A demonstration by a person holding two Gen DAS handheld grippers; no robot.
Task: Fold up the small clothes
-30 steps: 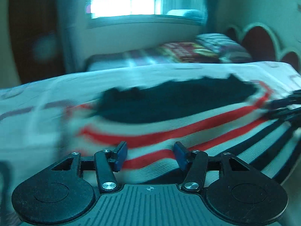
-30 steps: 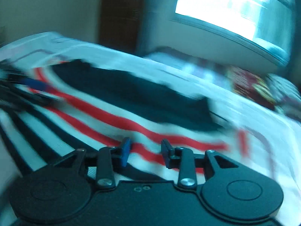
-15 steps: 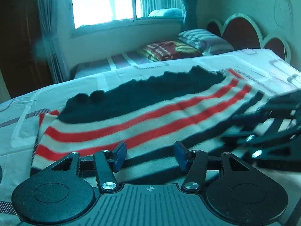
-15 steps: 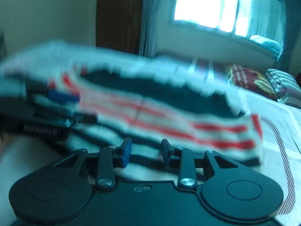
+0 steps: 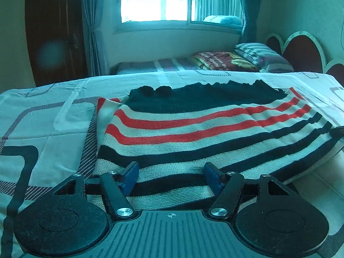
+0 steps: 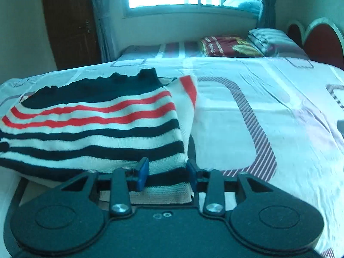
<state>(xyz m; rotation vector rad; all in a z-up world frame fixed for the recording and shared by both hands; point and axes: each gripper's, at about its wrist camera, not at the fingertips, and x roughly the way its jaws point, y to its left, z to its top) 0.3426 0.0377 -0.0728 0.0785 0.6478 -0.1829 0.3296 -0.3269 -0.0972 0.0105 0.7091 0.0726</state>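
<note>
A bright window (image 5: 159, 0) with pale curtains (image 5: 92, 21) fills the far wall. Left of it stands a dark wooden door (image 5: 56, 32). 2 beds: the near bedsheet (image 6: 258, 111), a scalloped headboard (image 5: 301, 51) far right.

The red, white and navy striped knitted garment (image 5: 204, 133) lies on the white patterned bed sheet (image 5: 43, 124). Behind the bed stands a second bed (image 5: 150, 64) carrying a dark red printed pillow (image 5: 223, 60), with a striped grey pillow (image 5: 262, 57) at its right.

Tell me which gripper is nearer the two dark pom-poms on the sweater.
Left. The left gripper sits at the hem below the pom-poms; the right gripper is at the opposite hem corner.
</note>
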